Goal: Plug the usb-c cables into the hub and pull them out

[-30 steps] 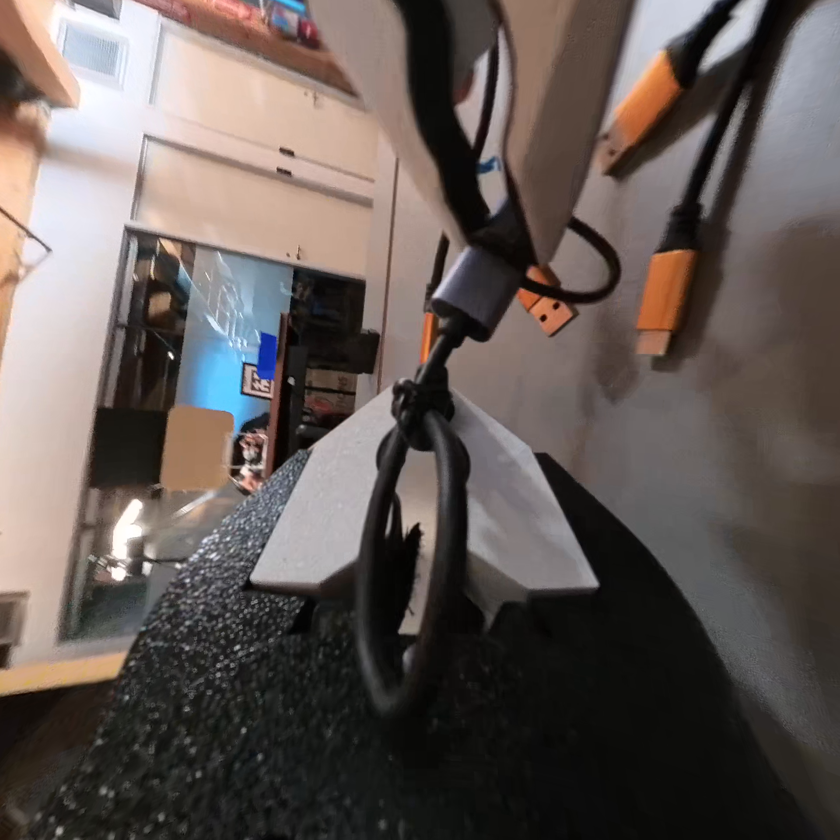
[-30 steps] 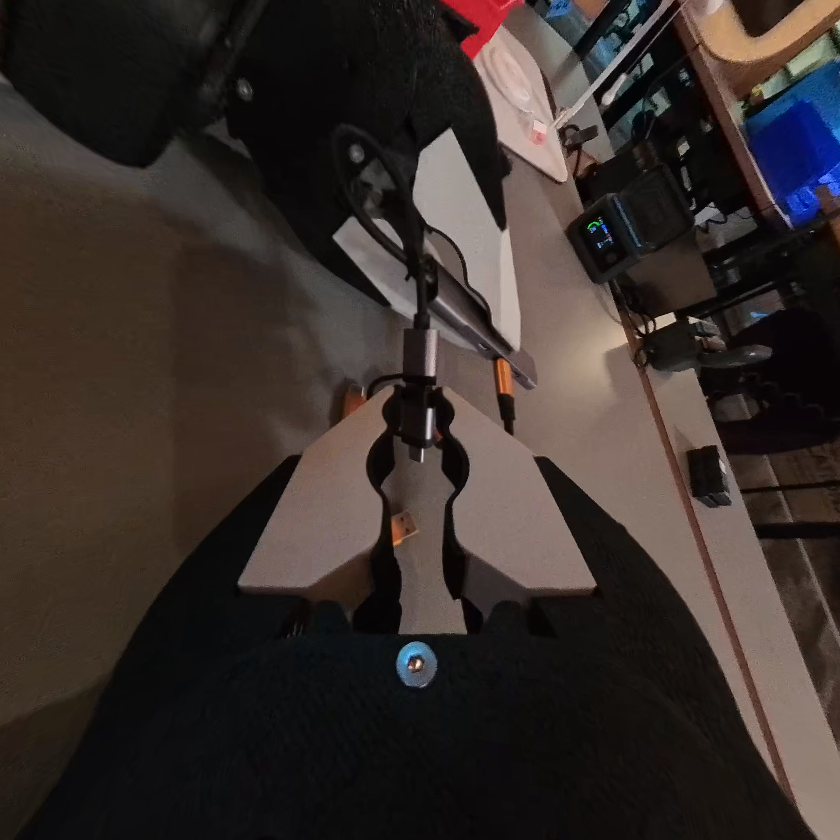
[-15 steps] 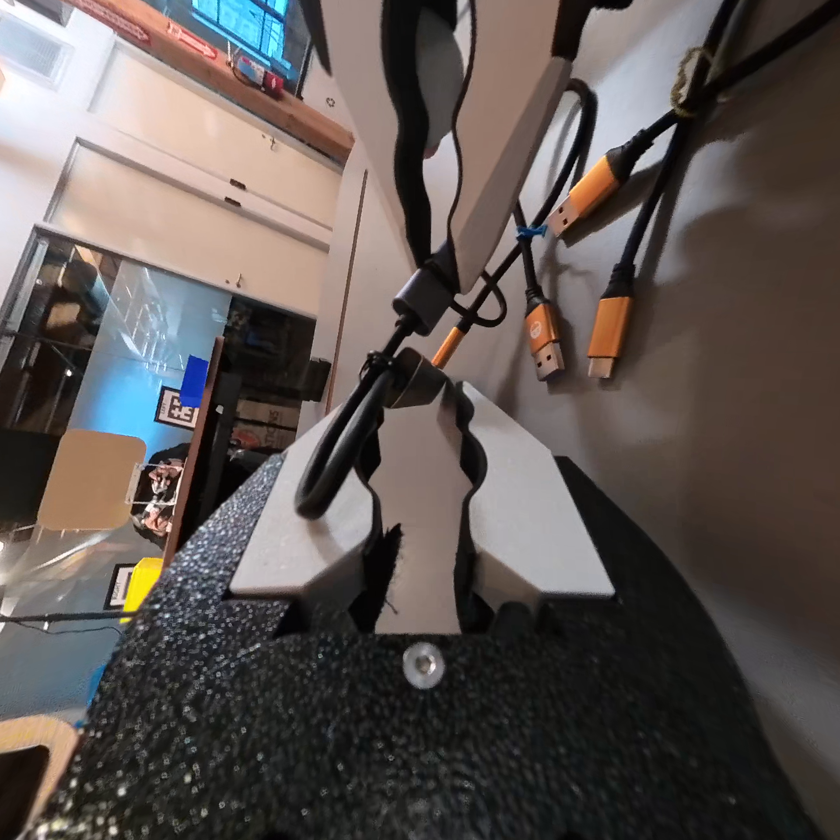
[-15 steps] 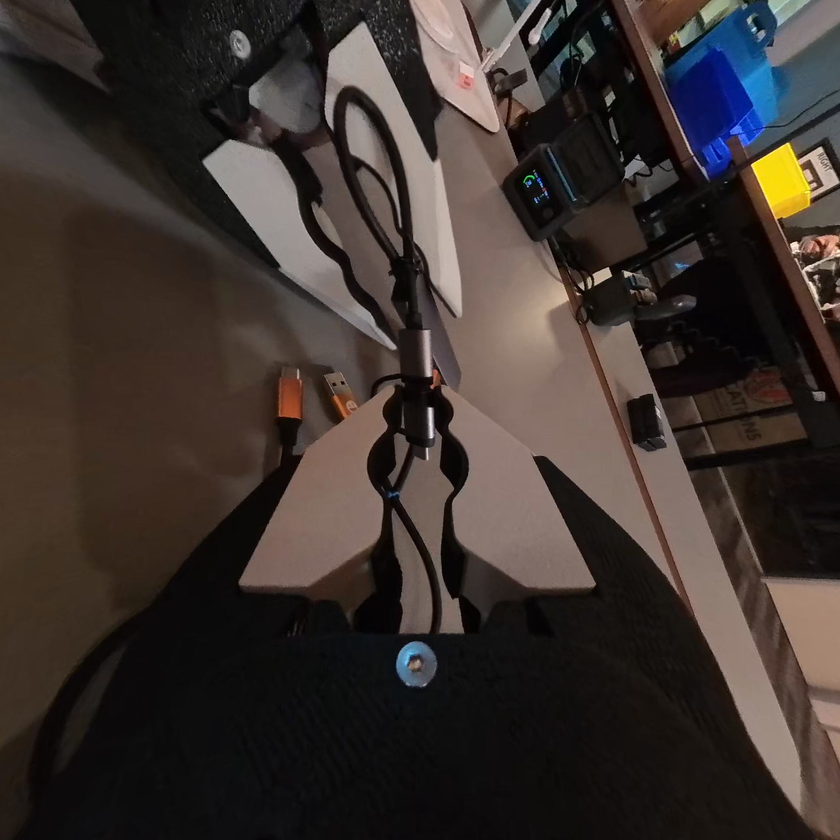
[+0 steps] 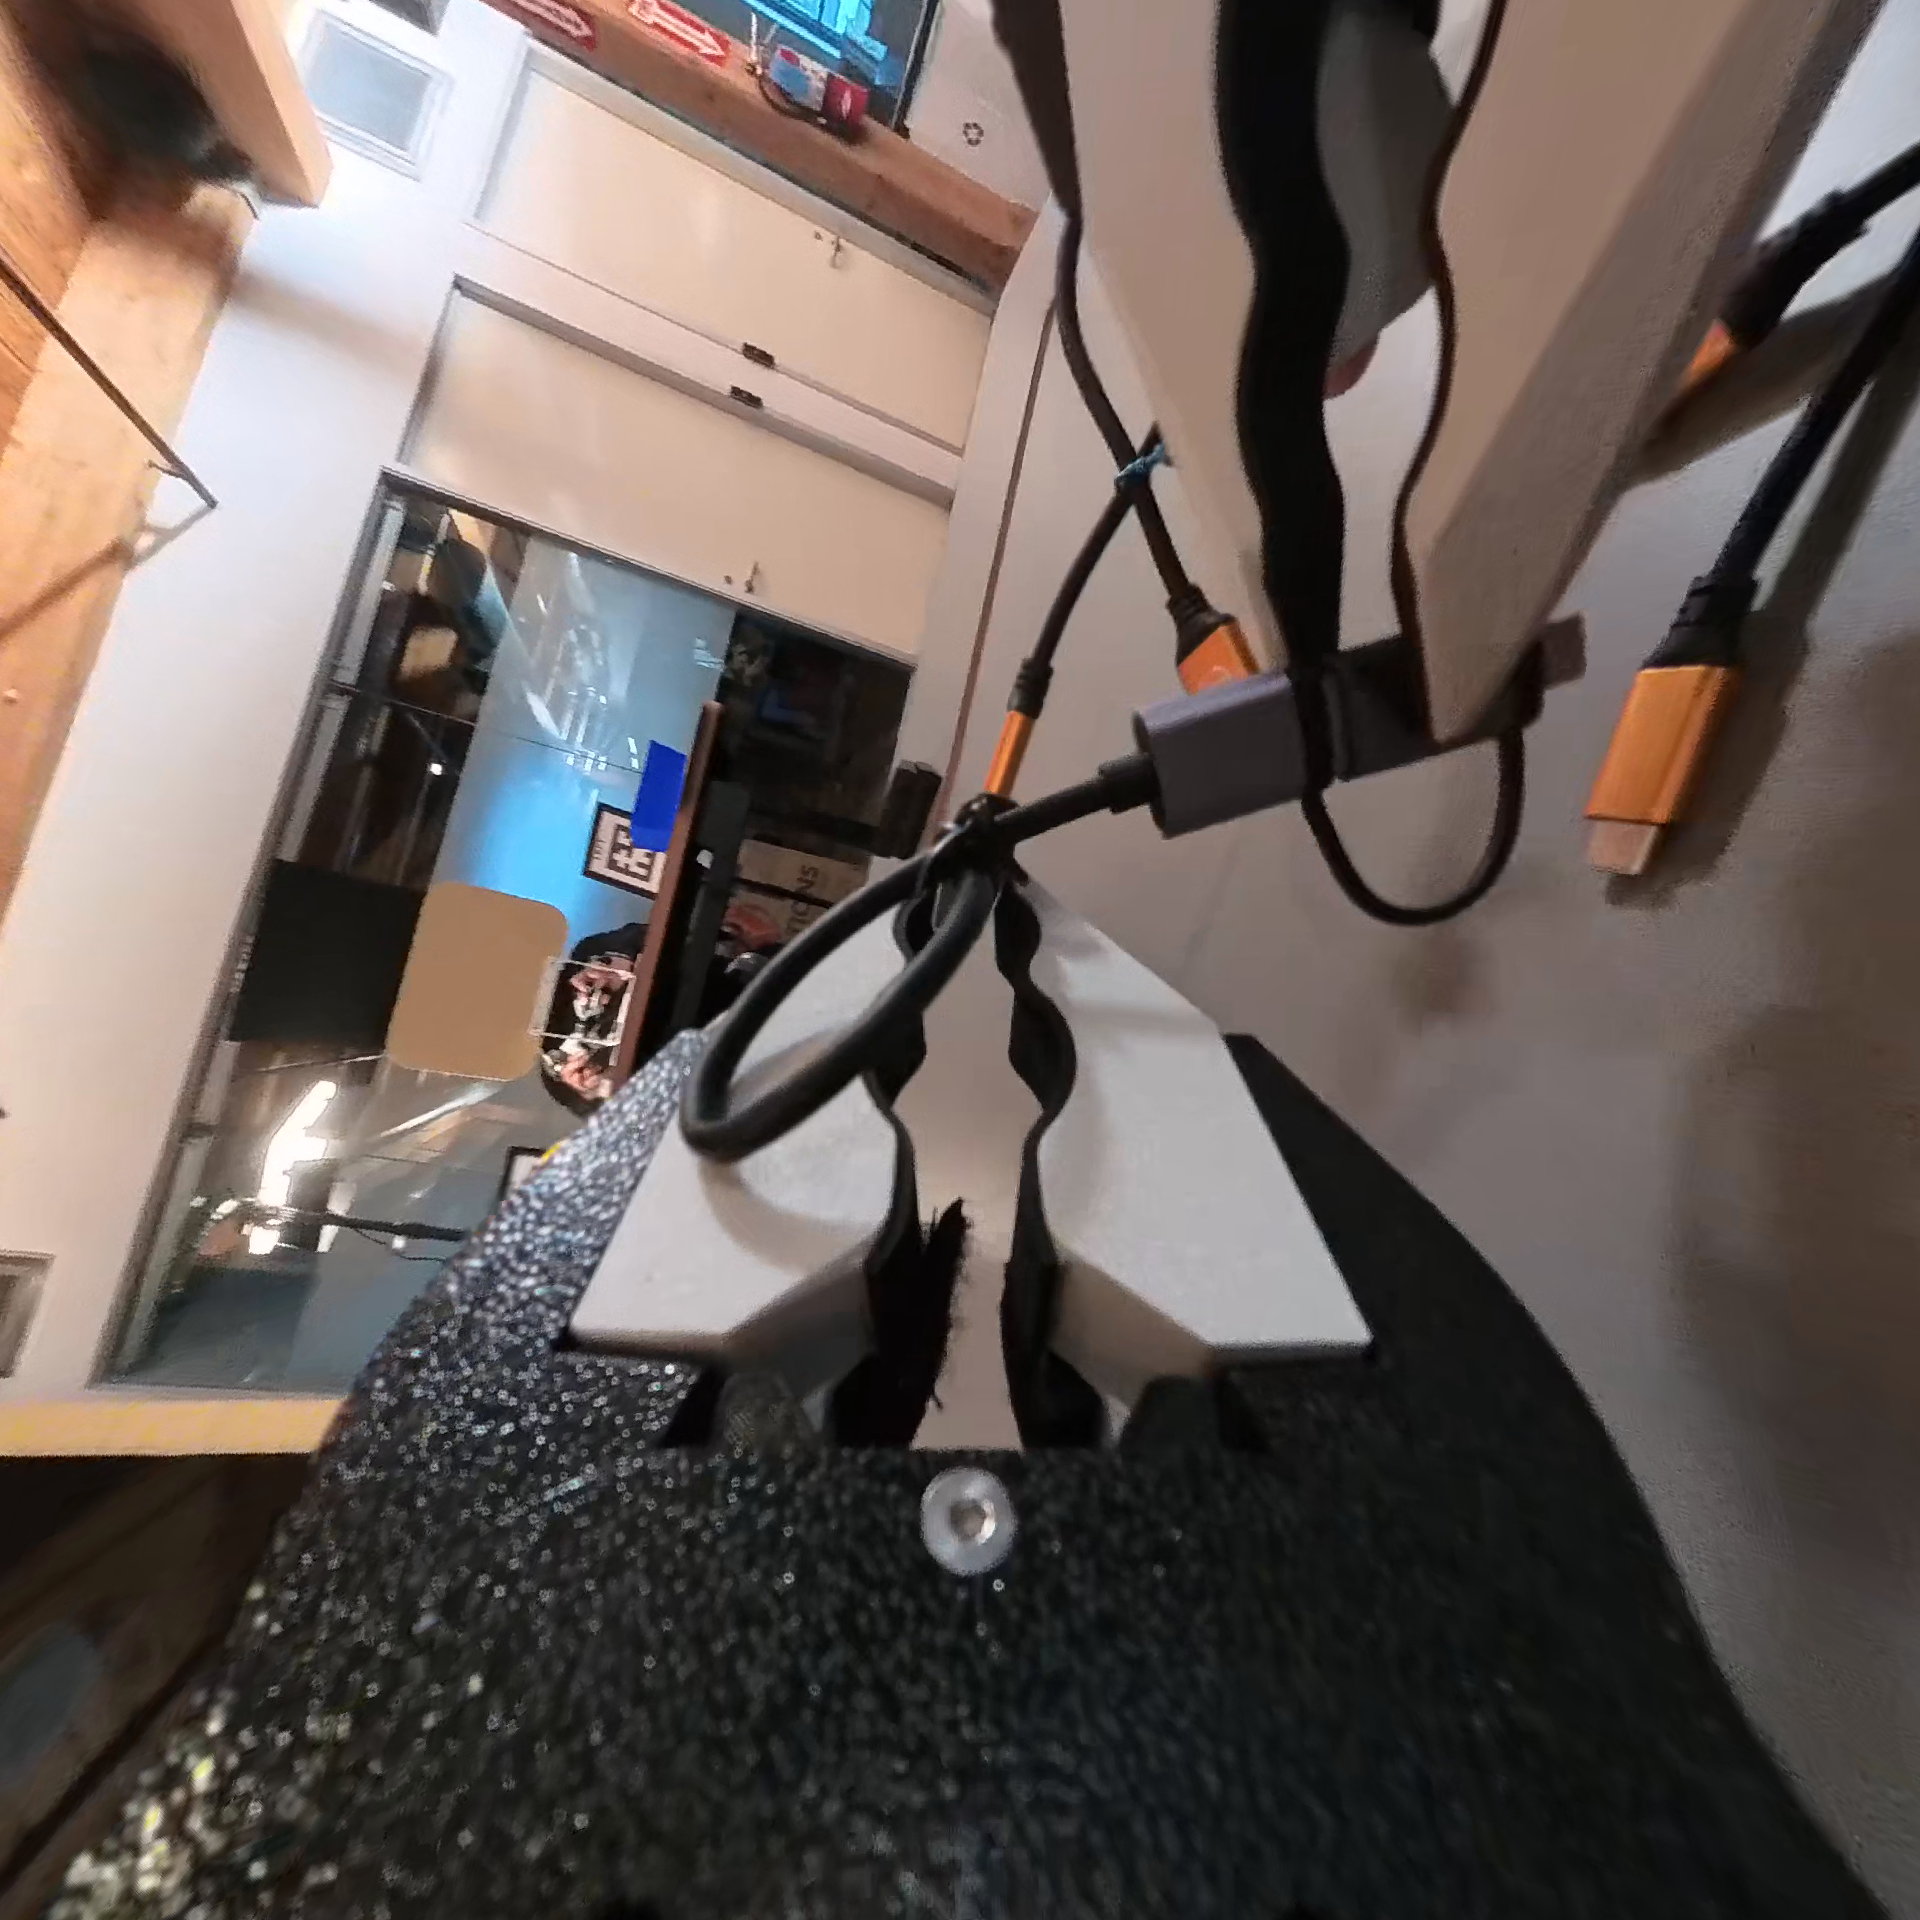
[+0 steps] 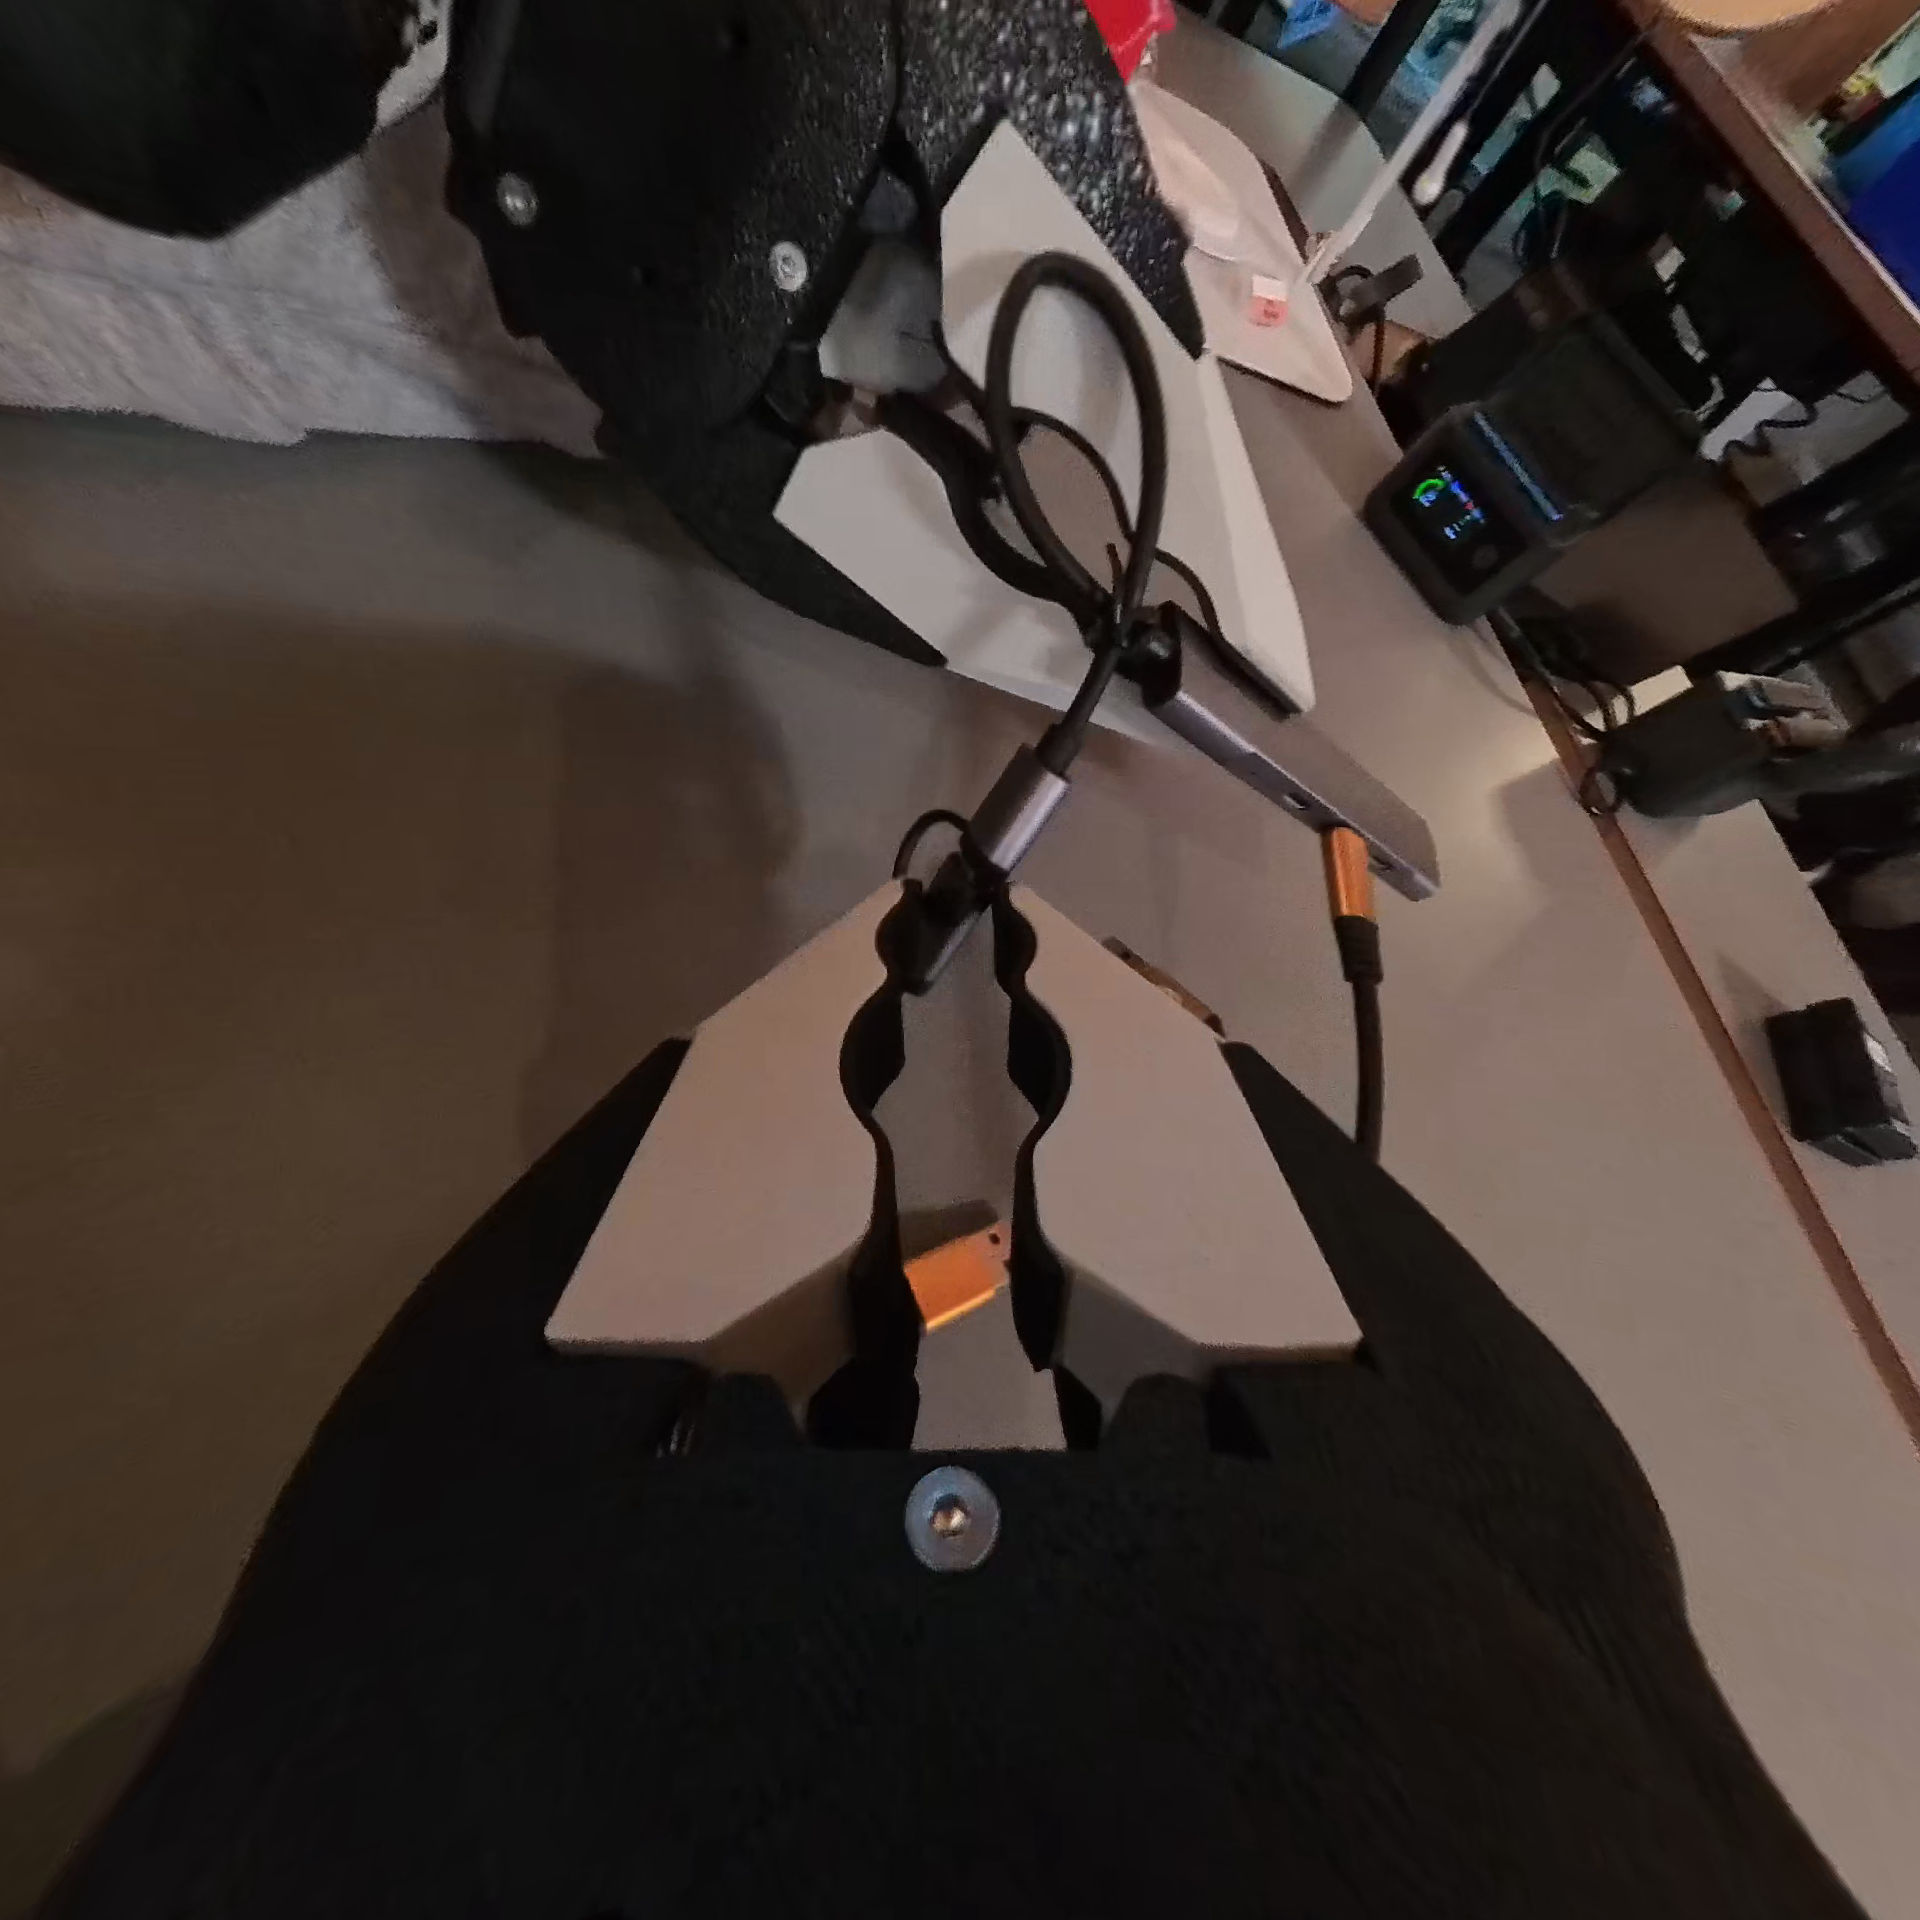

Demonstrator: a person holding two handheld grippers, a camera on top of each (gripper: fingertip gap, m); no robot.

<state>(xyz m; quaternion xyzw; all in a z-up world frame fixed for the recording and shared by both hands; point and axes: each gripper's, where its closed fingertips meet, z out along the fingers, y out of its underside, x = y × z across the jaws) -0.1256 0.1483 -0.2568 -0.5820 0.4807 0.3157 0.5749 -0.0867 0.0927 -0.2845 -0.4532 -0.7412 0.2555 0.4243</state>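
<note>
One grey USB-C plug [image 6: 1023, 821] is clamped between the narrowly set tips of the right gripper [image 6: 951, 914]. The left gripper [image 5: 961, 894] is closed on the hub [image 6: 1299, 769], which lies on the table [image 6: 1558, 1039] with one orange plug [image 6: 1349, 875] seated. Three loose orange connectors are counted in the left wrist view, one [image 5: 1657, 758] nearest.

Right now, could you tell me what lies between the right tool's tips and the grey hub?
In the right wrist view, the grey plug and its looped black cord span from the right tool to the hub.
</note>
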